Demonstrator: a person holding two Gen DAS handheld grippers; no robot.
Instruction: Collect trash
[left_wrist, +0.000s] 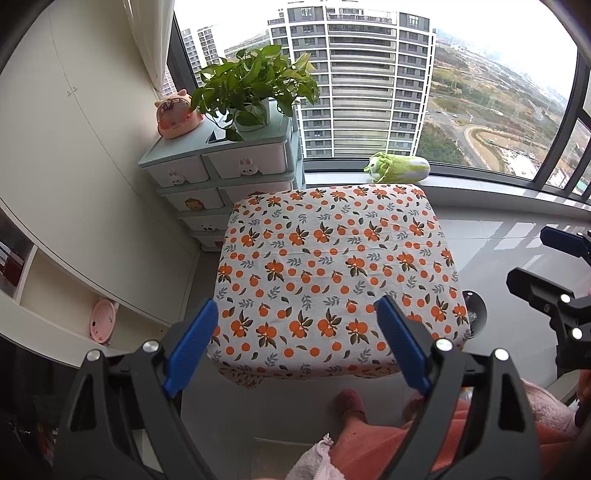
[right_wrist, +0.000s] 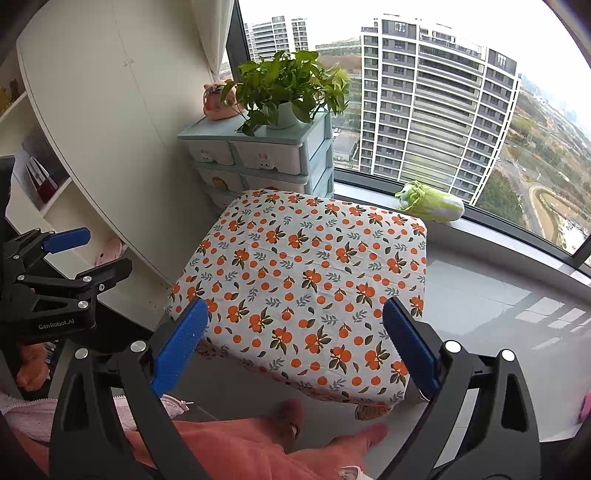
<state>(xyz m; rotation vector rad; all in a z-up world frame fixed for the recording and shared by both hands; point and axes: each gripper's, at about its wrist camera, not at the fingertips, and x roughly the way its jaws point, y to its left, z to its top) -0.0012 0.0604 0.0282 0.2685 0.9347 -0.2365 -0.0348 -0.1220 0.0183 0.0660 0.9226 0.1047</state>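
A small table under an orange-print cloth (left_wrist: 332, 273) stands in front of me; it also shows in the right wrist view (right_wrist: 306, 280). I see no trash on it. A dark round bin (left_wrist: 474, 314) sits on the floor at the table's right edge, partly hidden. My left gripper (left_wrist: 295, 317) is open and empty above the table's near edge; it also shows at the left of the right wrist view (right_wrist: 96, 251). My right gripper (right_wrist: 295, 314) is open and empty above the table's near side; it also shows at the right of the left wrist view (left_wrist: 546, 262).
A drawer unit (left_wrist: 221, 166) with a potted plant (left_wrist: 255, 88) and a pink toy (left_wrist: 177, 114) stands behind the table on the left. A green plush cabbage (left_wrist: 397, 168) lies on the window sill. White cupboards (left_wrist: 74, 166) line the left. My legs (left_wrist: 351, 406) are below.
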